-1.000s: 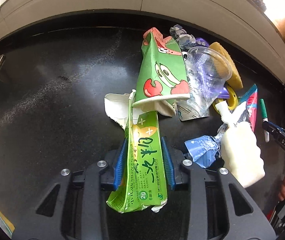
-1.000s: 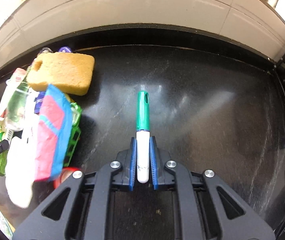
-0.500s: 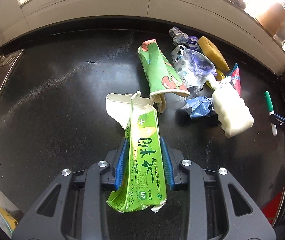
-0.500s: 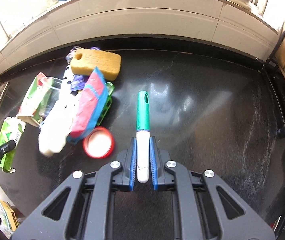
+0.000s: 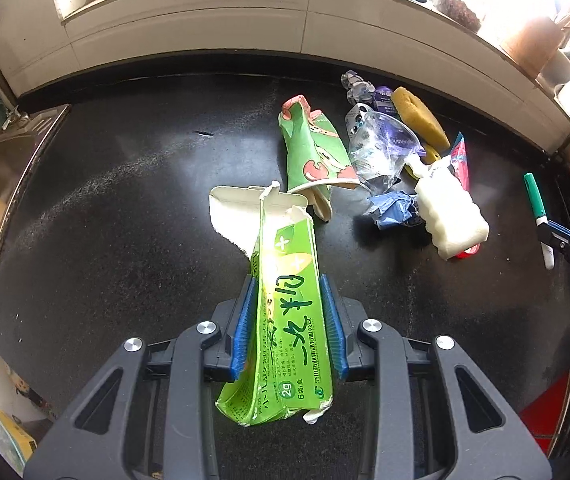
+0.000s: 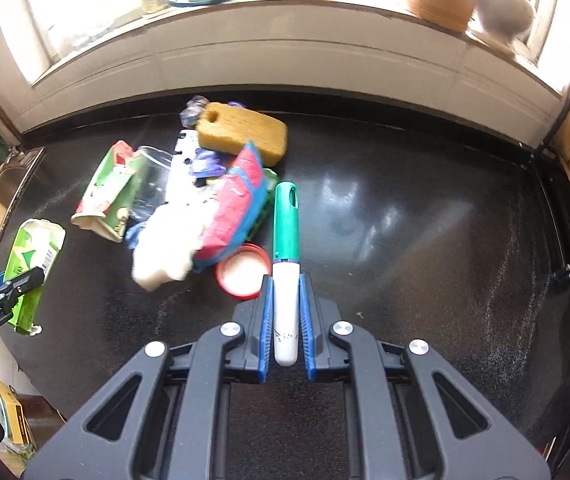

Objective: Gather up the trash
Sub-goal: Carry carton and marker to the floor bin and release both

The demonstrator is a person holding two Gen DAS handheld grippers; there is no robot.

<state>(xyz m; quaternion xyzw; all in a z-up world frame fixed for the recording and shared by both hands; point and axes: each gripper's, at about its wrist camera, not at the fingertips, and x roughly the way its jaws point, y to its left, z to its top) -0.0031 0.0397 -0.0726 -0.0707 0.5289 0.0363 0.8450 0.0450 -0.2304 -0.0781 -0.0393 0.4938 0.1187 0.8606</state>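
- The green carton (image 5: 289,320) is the biggest thing you hold: your left claw (image 5: 288,324) is pinching it across its flat faces, about mid-length, and it hangs clear of the bench (image 5: 125,208). It looks empty, light and already crushed, with a torn white flap ahead of the pads. Expect it to bend instead of slipping; squeeze no harder or it will fold. A hold nearer its middle, as you have, should keep it from drooping.
- The white foam block (image 5: 451,216) lies ahead and to the right of that claw, in the heap. I judge it soft and feather-light; take it across its narrow sides.
- The green paper cup (image 5: 311,148) lies on its side just ahead of the carton's torn end. It is thin and easy to crush, so pinch its rim wall.
- The clear plastic cup (image 5: 381,148) rests against the paper cup. It is likely slick and brittle, so grip the lip gently.
- The marker (image 6: 285,264) is pinched by your right claw (image 6: 285,320) on its white barrel, green cap pointing forward, off the bench. It is stiff, smooth and round, so it may roll between the pads; keep it centred.
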